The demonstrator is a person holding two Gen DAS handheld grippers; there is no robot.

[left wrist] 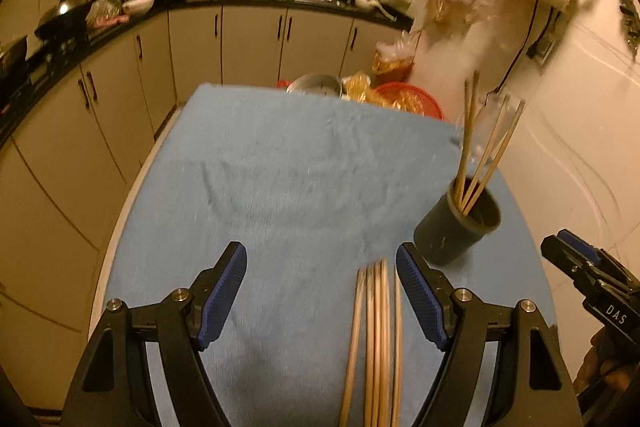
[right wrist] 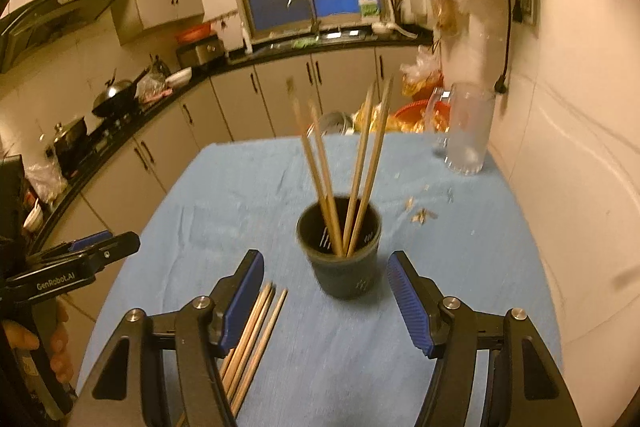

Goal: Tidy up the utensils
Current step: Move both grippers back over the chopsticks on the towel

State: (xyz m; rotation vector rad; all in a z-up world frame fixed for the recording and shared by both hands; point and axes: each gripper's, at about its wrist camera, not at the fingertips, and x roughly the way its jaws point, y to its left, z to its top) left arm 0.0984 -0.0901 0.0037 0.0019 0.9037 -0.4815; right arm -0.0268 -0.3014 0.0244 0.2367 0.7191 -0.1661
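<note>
Both the left gripper (left wrist: 320, 297) and right gripper (right wrist: 326, 301) stand spread, empty; only the right wrist view shows the glass mug (right wrist: 466, 129) near the table's far right corner.

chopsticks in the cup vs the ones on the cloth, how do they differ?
Pose: the chopsticks in the cup stand upright and lean apart; the loose chopsticks lie flat on the blue cloth.
Grouping: the cup set fans out in two pairs; the loose ones lie side by side, nearly parallel.
Place: the first sit inside the dark cup; the second lie beside it, between the jaws of the open left gripper.
Shared: same pale wood, similar length.
</note>
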